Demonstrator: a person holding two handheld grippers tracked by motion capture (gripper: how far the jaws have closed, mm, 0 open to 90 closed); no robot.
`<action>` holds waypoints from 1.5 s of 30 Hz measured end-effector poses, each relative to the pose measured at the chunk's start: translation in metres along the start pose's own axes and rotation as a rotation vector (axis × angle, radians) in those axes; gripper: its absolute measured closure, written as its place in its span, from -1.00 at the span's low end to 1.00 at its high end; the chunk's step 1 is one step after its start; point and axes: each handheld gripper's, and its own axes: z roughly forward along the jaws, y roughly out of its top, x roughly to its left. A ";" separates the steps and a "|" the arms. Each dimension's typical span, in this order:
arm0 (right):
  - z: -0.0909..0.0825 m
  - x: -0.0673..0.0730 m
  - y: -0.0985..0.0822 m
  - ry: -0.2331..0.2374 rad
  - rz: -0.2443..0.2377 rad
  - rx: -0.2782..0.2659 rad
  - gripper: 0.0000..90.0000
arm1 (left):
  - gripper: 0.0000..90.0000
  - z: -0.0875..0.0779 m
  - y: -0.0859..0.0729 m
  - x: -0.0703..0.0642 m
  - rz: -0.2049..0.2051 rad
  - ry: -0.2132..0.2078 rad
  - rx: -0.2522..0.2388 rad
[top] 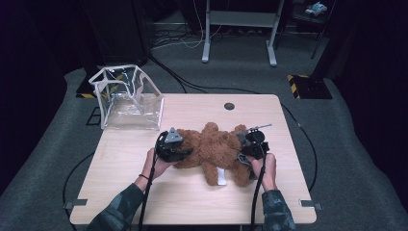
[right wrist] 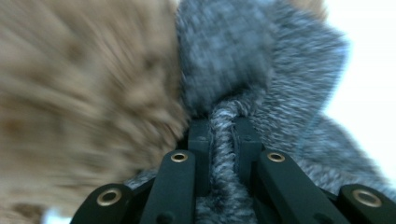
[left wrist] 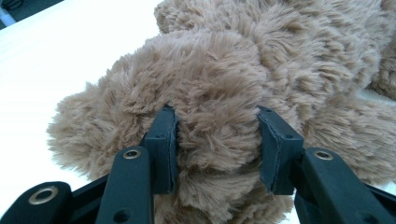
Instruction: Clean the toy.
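Observation:
A brown teddy bear [top: 211, 149] lies across the middle of the wooden table [top: 192, 202], with a white tag [top: 221, 176] by its lower limbs. My left gripper [top: 186, 152] is at the bear's left end. In the left gripper view its jaws [left wrist: 217, 140] press into a thick fold of brown plush [left wrist: 261, 60]. My right gripper [top: 246, 155] is at the bear's right end. There it is shut [right wrist: 223, 135] on a pinched ridge of grey knitted fabric [right wrist: 243, 60] lying against the blurred brown fur [right wrist: 84, 93].
A clear plastic bag with white edging [top: 127, 98] stands open at the table's far left corner. A round cable hole [top: 229, 106] is near the far edge. Black cables trail from both grippers toward the near edge. A metal frame [top: 240, 29] stands on the floor beyond.

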 end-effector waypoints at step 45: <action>-0.038 -0.005 -0.061 -0.060 -0.027 0.097 0.81 | 0.21 0.000 0.001 -0.004 0.007 0.031 0.013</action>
